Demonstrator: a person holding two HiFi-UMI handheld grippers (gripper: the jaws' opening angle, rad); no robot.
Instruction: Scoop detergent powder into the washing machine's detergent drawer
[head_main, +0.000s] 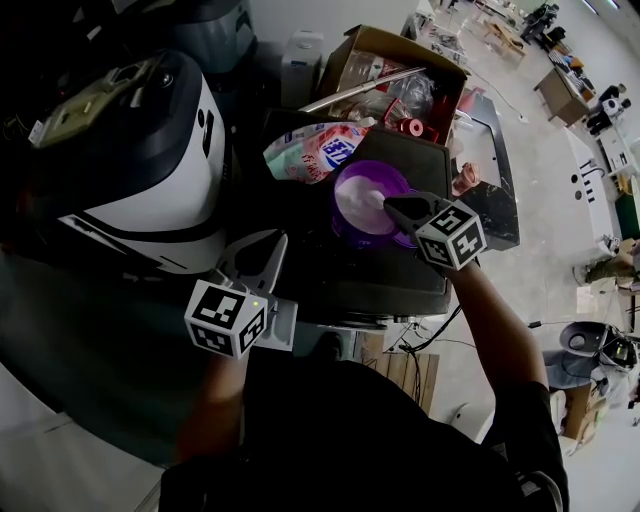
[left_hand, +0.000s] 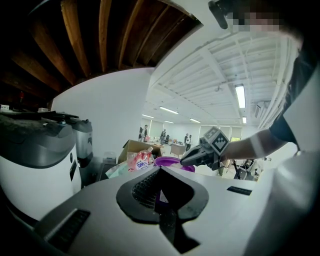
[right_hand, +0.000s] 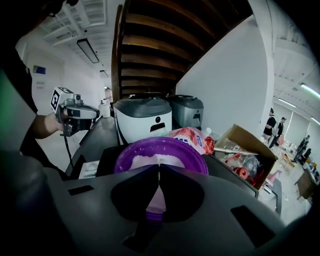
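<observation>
A purple bowl of white detergent powder stands on a black top. My right gripper reaches over its right rim, shut on a thin white scoop handle whose end lies in the powder. In the right gripper view the shut tips sit just above the bowl. My left gripper hovers open and empty to the bowl's lower left, close to the white-and-black machine. The left gripper view shows the bowl and the right gripper beyond its own jaws. No drawer is in sight.
A pink detergent pouch lies behind the bowl. An open cardboard box of odds and ends stands further back. A second grey appliance stands beside the white one. The black top's front edge is near my body.
</observation>
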